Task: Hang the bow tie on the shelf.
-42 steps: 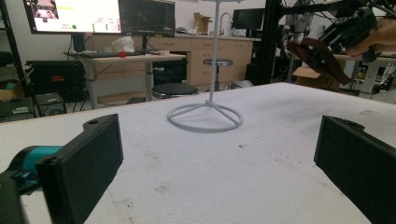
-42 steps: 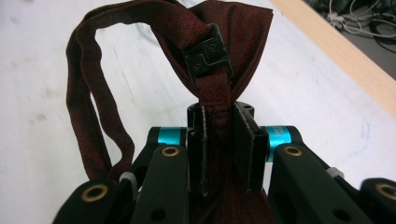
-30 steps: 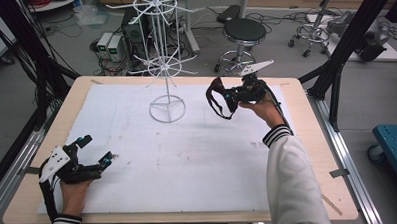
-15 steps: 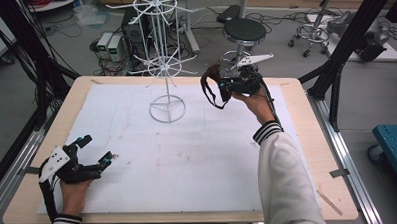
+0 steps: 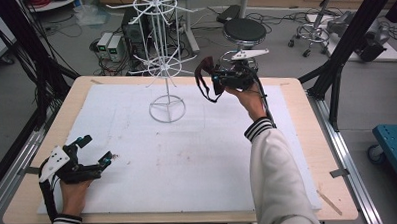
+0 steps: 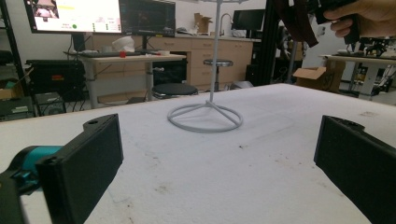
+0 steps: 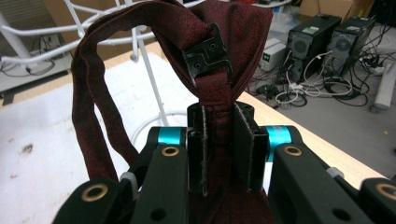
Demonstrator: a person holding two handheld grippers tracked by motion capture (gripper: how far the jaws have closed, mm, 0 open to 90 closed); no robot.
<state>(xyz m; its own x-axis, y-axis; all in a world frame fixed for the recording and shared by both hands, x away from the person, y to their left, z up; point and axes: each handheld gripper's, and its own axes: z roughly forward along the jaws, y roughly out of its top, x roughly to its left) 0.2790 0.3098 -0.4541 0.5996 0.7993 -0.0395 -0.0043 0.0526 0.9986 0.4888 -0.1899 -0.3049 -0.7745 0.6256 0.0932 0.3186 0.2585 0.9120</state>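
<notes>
A dark red cloth band (image 5: 202, 86) with a black clasp (image 7: 207, 57) hangs in a loop from my right gripper (image 5: 216, 81), which is shut on it and held up in the air right of the white wire rack (image 5: 161, 68). In the right gripper view the jaws pinch the cloth (image 7: 219, 93) just below the clasp, and the rack's arms (image 7: 46, 29) are close behind. My left gripper (image 5: 95, 149) rests on the white mat (image 5: 198, 157) at the front left, open and empty. From there the rack's ring base (image 6: 205, 116) stands ahead between the wide-apart jaws.
The mat covers most of the wooden table (image 5: 306, 113). Black frame posts (image 5: 349, 41) stand at the table's corners. A stool (image 5: 243, 31), computer boxes (image 5: 111, 45) and cables are on the floor beyond the far edge.
My right hand has lifted the dark red band higher and carried it a little left, closer to the rack's lower arms. The left gripper has stayed put.
</notes>
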